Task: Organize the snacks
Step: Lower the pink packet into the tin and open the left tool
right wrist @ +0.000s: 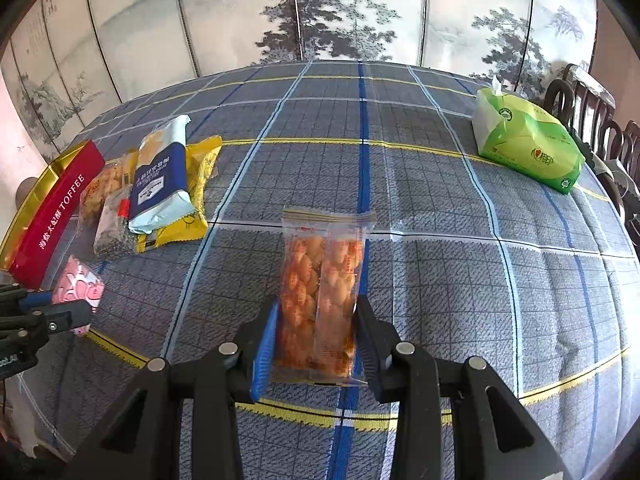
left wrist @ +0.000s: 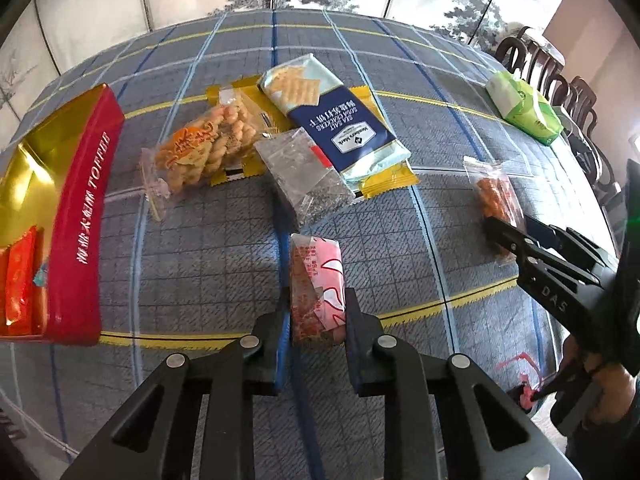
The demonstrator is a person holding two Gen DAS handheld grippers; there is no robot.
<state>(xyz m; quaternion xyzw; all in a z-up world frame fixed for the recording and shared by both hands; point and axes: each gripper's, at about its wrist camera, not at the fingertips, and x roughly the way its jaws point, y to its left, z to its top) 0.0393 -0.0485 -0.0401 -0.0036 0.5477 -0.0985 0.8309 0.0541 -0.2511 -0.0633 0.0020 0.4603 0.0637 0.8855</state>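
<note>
My left gripper (left wrist: 316,320) is shut on a pink wrapped snack (left wrist: 316,276), held above the checked tablecloth; it also shows in the right wrist view (right wrist: 80,288). My right gripper (right wrist: 316,336) is shut on a clear packet of orange snacks (right wrist: 320,284), also seen at the right of the left wrist view (left wrist: 494,196). A pile of snacks lies further back: a bag of twisted biscuits (left wrist: 204,148), a blue soda cracker pack (left wrist: 332,116), a yellow packet (left wrist: 384,182) under it, and a clear packet of dark seeds (left wrist: 304,176).
An open red and gold toffee box (left wrist: 86,216) stands at the left with red packets (left wrist: 20,280) inside. A green tissue pack (right wrist: 528,140) lies at the far right by dark wooden chairs (right wrist: 588,108). A folding screen (right wrist: 320,12) stands behind the table.
</note>
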